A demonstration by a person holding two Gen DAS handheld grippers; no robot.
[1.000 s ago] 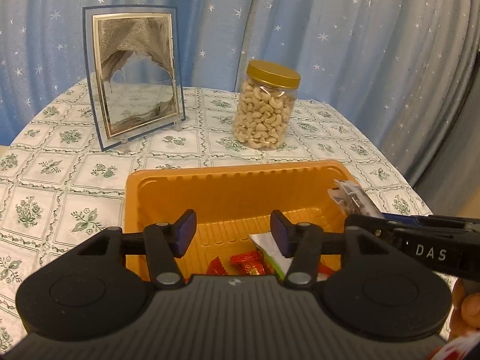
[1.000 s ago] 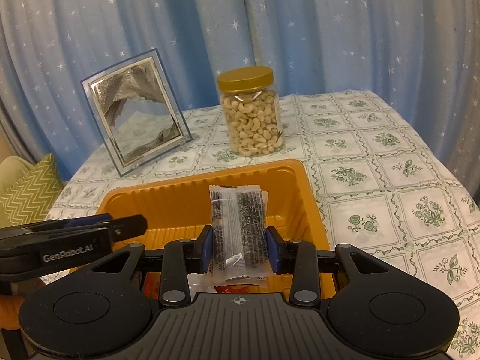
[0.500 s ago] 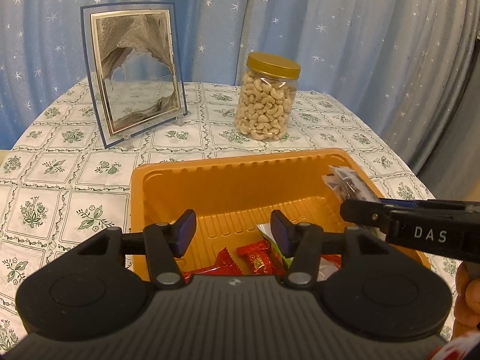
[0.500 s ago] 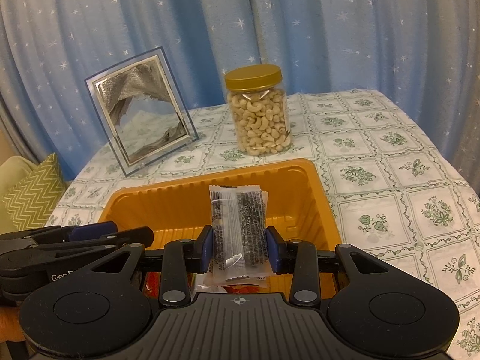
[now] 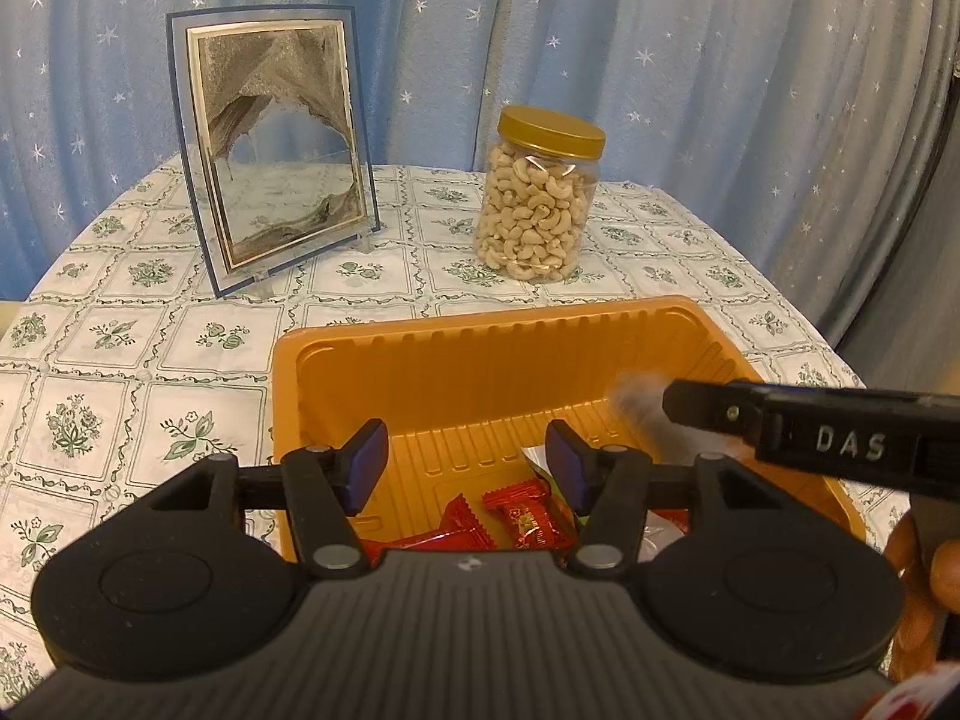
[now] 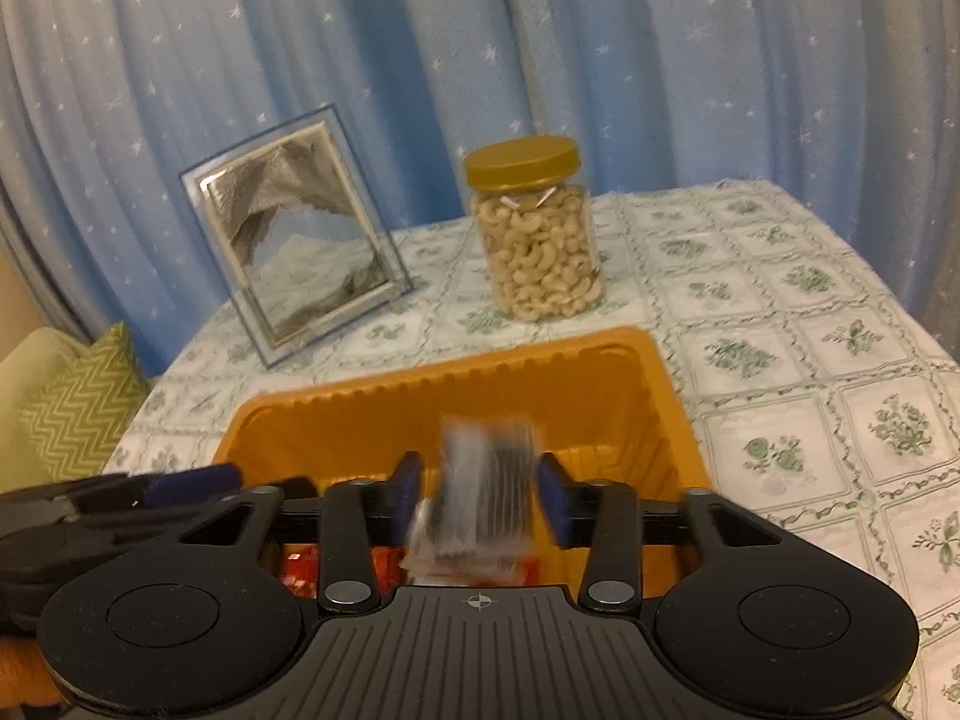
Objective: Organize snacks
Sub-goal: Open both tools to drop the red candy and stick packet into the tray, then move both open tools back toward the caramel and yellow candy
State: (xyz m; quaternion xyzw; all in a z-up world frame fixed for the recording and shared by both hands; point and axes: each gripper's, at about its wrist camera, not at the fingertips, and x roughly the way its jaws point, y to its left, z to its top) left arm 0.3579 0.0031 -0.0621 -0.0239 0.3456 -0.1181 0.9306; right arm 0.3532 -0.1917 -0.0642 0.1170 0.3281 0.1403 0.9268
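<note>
An orange tray (image 5: 480, 360) (image 6: 480, 396) sits on the flowered tablecloth and holds red candy packets (image 5: 528, 516) and other wrappers. My left gripper (image 5: 468, 462) is open and empty over the tray's near side. My right gripper (image 6: 480, 492) has its jaws parted over the tray; a clear packet of dark snack (image 6: 489, 492), blurred by motion, hangs loose between them with gaps on both sides. In the left wrist view the right gripper enters from the right, with the blurred packet (image 5: 636, 402) at its tip.
A jar of cashews with a gold lid (image 5: 537, 204) (image 6: 537, 240) and a standing sand-picture frame (image 5: 273, 150) (image 6: 294, 252) are behind the tray. A blue starred curtain hangs behind. A green zigzag cushion (image 6: 72, 408) lies left of the table.
My right gripper was shut on the dark snack packet; its jaws have opened and the packet is dropping toward the tray. Both grippers have risen slightly.
</note>
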